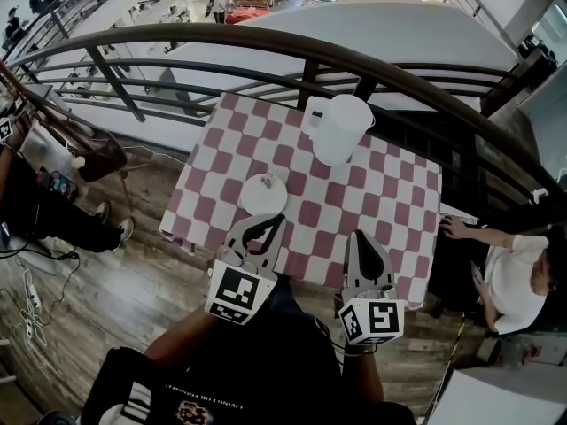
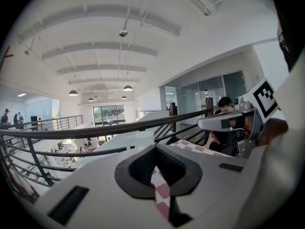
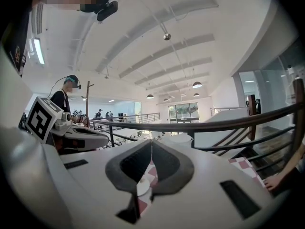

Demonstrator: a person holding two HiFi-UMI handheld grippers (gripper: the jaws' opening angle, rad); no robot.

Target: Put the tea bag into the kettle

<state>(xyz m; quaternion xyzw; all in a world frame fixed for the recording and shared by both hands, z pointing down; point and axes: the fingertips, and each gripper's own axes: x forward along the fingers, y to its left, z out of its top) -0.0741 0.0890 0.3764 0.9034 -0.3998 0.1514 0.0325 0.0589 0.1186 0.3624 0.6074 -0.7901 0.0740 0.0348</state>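
We see our left gripper [image 2: 155,147] with its jaws met at the tips and nothing between them. The checked tablecloth [image 2: 163,192] shows through the gap behind the tips. The right gripper [image 2: 202,123] hangs to the right, and a dark railing [image 2: 95,129] crosses on the far side.

No legible text anywhere; print on dark shirt [image 1: 266,370] too blurred.

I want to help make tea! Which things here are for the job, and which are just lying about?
For the job: kettle; small white plate (tea bag not clearly visible); left gripper and right gripper, both shut, empty.
Just about: checked tablecloth; railing; seated person.
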